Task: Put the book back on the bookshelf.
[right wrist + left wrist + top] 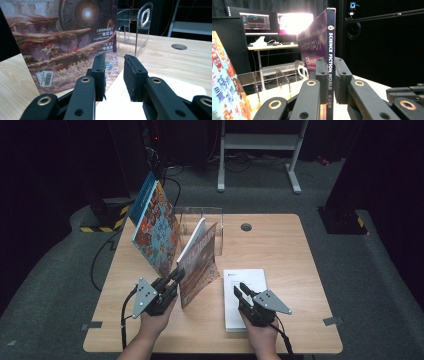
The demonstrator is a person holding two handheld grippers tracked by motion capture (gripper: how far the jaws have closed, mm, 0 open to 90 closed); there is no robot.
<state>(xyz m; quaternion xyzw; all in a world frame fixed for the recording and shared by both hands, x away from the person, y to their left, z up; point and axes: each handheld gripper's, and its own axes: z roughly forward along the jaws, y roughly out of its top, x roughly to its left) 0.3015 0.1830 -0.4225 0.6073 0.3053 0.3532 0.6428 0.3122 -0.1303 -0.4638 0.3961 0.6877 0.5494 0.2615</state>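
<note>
My left gripper [176, 279] is shut on the spine of a science fiction magazine [200, 262], which it holds upright on the table, left of centre. In the left gripper view the pads of the left gripper [330, 62] press both sides of the dark spine of the magazine [317, 42]. My right gripper [242, 292] hovers over a white booklet [247, 280] lying flat at the front right. Its jaws [113, 58] stand apart with nothing between them. Past them are the booklet [180, 87] below and the magazine's back cover [62, 37] to the left.
A clear acrylic rack [200, 215] stands at the back of the wooden table [290, 255], with a colourful book [155, 227] leaning against its left end. A round cable hole [246, 226] lies right of the rack. A metal stand [260, 145] is on the floor beyond.
</note>
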